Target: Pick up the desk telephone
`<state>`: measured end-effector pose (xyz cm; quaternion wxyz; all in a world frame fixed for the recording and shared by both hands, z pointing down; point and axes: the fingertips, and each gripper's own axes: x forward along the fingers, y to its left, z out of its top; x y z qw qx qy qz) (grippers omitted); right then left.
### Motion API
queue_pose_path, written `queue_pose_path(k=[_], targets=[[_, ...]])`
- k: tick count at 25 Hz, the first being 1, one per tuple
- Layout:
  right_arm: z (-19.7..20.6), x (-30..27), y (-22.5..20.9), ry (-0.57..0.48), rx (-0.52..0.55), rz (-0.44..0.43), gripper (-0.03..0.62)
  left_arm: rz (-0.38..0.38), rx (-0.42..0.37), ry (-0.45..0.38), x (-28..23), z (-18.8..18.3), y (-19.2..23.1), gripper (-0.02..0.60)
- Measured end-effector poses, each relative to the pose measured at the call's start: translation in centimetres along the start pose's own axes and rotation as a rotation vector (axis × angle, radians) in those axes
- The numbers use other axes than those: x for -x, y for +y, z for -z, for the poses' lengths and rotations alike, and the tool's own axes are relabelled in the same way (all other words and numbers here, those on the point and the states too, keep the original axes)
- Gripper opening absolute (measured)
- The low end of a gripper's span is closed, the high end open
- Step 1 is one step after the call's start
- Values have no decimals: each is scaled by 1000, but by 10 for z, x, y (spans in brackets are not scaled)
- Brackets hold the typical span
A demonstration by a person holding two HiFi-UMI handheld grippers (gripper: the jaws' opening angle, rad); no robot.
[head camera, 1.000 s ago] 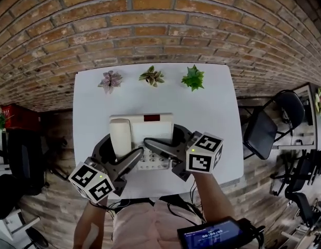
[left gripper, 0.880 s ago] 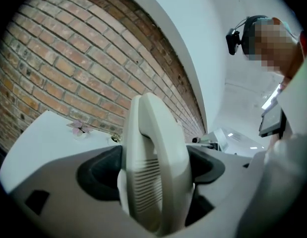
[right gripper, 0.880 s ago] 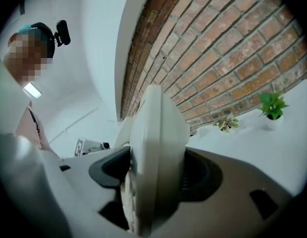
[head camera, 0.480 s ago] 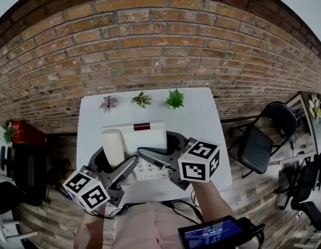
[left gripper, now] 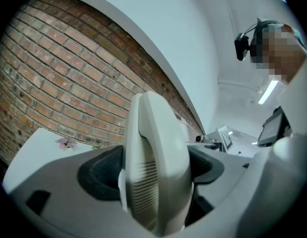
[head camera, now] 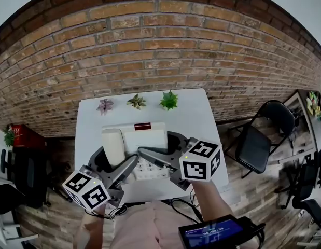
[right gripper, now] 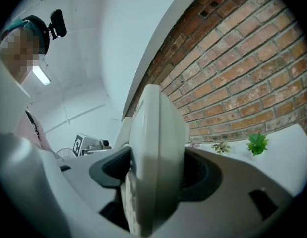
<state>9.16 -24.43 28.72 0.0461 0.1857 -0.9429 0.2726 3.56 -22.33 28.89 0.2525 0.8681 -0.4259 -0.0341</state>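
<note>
Head view: a person stands at a small white table pushed against a brick wall, with a gripper in each hand
Task's thing: the cream desk telephone sits over the near middle of the table, caught between the two grippers, its dark display strip on the far edge and its keypad toward the person
Handset: the handset lies in its cradle along the telephone's left side
Left gripper: the left gripper comes in from the near left, its marker cube at the table's near edge
Left jaws: in the left gripper view both dark pads press on the handset side of the telephone, which stands edge-on between them, its ribbed earpiece showing
Right gripper: the right gripper comes in from the near right, one jaw over the keypad and the other round the telephone's right edge
Right jaws: in the right gripper view they are clamped wide on the telephone's right side, a pad against each face
Height: from both gripper views the tabletop lies below the jaws, so the telephone looks raised off it
Far edge of table: three small plants in a row, pinkish, pale and green, well apart from the telephone
Room: a black chair stands to the right of the table
</note>
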Motion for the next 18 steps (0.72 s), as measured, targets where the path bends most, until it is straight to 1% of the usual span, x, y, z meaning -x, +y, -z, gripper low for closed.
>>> queue_pose_path(k=[9,18], targets=[[1,11,-1,-13,-7,5,293,-1,-16,15,-5,2,-9,397],[6,10,-3,-14,-4,2,293,-8,-28,20,-5,7,-7,396]])
